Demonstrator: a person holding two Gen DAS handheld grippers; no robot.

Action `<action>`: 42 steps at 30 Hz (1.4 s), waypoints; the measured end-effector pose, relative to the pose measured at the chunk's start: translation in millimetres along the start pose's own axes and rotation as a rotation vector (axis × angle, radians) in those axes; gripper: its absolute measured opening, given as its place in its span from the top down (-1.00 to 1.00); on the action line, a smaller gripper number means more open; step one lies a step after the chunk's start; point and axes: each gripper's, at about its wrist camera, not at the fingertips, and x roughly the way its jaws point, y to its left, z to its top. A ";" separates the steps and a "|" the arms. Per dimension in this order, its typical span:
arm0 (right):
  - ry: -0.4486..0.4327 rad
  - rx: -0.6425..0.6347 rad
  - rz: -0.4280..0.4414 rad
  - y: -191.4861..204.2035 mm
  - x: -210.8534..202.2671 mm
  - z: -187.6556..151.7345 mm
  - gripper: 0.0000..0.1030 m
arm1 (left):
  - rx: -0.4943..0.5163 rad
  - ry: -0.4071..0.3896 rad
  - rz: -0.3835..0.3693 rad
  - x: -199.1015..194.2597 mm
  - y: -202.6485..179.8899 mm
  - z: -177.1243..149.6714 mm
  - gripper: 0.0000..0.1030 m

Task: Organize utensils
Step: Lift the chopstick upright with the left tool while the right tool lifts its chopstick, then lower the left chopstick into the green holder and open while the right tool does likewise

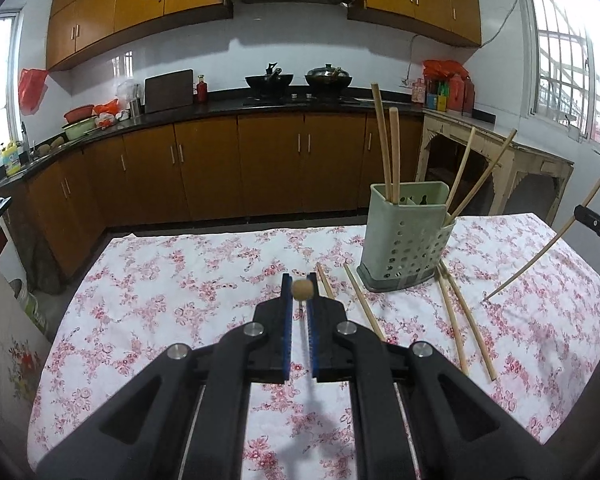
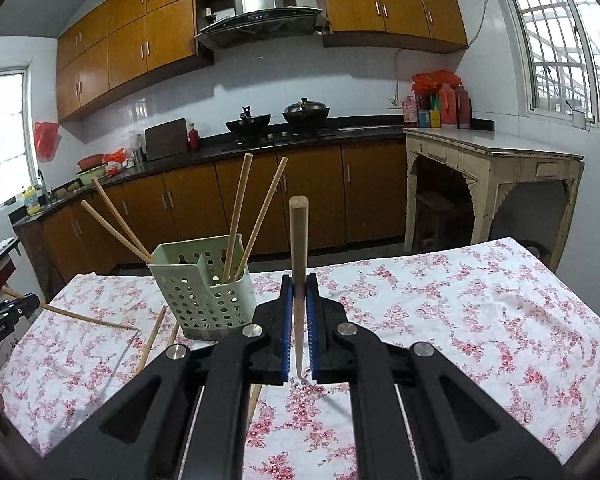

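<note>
From the left wrist view, the left tool (image 1: 299,280) is closed on a chopstick (image 1: 302,289) seen end-on, its round butt facing the camera and its long axis running down toward the counter (image 1: 180,280). To the right stands a pale green holder (image 1: 406,236) with four chopsticks upright or leaning in it. More chopsticks (image 1: 466,320) lie flat around its base, pointing roughly toward the camera. At the far right, the other tool holds a slanted chopstick with its tip touching the cloth.

From the right wrist view, the right tool (image 2: 299,280) grips a chopstick (image 2: 299,240) nearly vertical, thick end up, thin tip down. The holder (image 2: 204,292) stands just left. White lettering on the black tool at the left edge is probably a brand name, too small to read.
</note>
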 end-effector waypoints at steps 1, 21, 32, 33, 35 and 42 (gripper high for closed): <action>0.000 -0.001 0.001 0.6 0.1 1.1 0.86 | -0.002 -0.003 -0.001 -1.3 0.1 1.7 0.85; -0.143 -0.013 0.167 32.6 -42.8 85.6 0.86 | 0.035 -0.243 -0.121 -71.8 -65.3 102.6 0.85; -0.226 -0.020 0.177 59.2 -14.8 119.5 0.86 | -0.083 -0.427 -0.053 -51.2 -99.5 165.6 0.85; -0.230 -0.016 0.175 60.2 -9.4 122.7 0.86 | -0.089 -0.443 -0.039 -46.9 -101.4 170.2 0.85; -0.238 -0.013 0.169 61.6 0.7 127.8 0.86 | -0.103 -0.458 -0.023 -38.2 -102.8 177.8 0.85; -0.182 0.001 0.154 61.6 45.5 126.2 0.86 | -0.120 -0.409 -0.005 5.8 -110.1 185.2 0.86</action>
